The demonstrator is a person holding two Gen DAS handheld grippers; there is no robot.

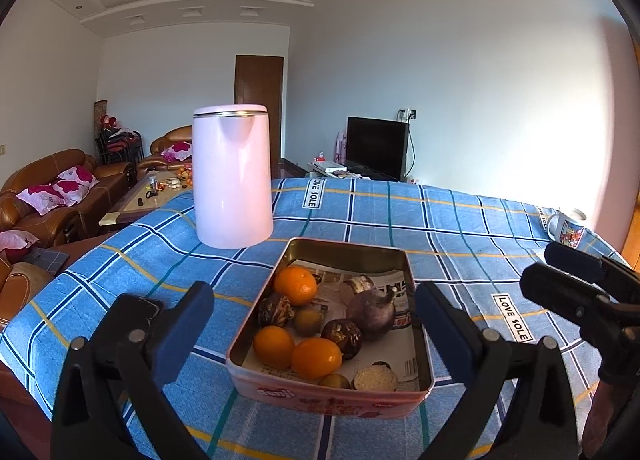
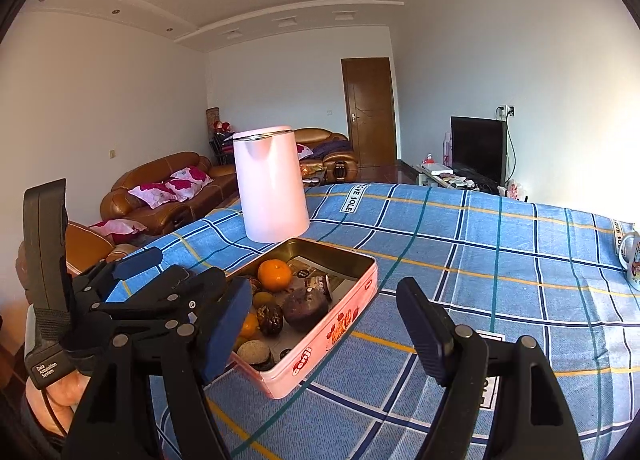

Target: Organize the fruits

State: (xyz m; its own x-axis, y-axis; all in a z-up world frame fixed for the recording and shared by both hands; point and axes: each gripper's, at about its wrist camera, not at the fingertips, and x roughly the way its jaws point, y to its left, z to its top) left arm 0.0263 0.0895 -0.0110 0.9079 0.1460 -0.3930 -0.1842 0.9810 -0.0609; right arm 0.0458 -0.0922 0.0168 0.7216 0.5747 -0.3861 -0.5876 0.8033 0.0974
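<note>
A pink metal tin [image 1: 320, 400] lined with newspaper sits on the blue plaid tablecloth. It holds three oranges [image 1: 295, 284], a dark purple fruit [image 1: 372, 312], brown wrinkled fruits [image 1: 342, 336] and small greenish ones. My left gripper [image 1: 316, 324] is open and empty, its fingers either side of the tin's near end, above it. My right gripper [image 2: 324, 324] is open and empty, just right of the tin [image 2: 320, 352]; it also shows in the left wrist view [image 1: 576, 280]. The left gripper's body [image 2: 160, 296] hides part of the tin's left side.
A pale pink kettle [image 1: 231, 175] stands just behind the tin, also in the right wrist view [image 2: 272, 183]. A printed mug [image 1: 568, 230] stands at the table's far right edge. Brown sofas, a coffee table and a TV lie beyond the table.
</note>
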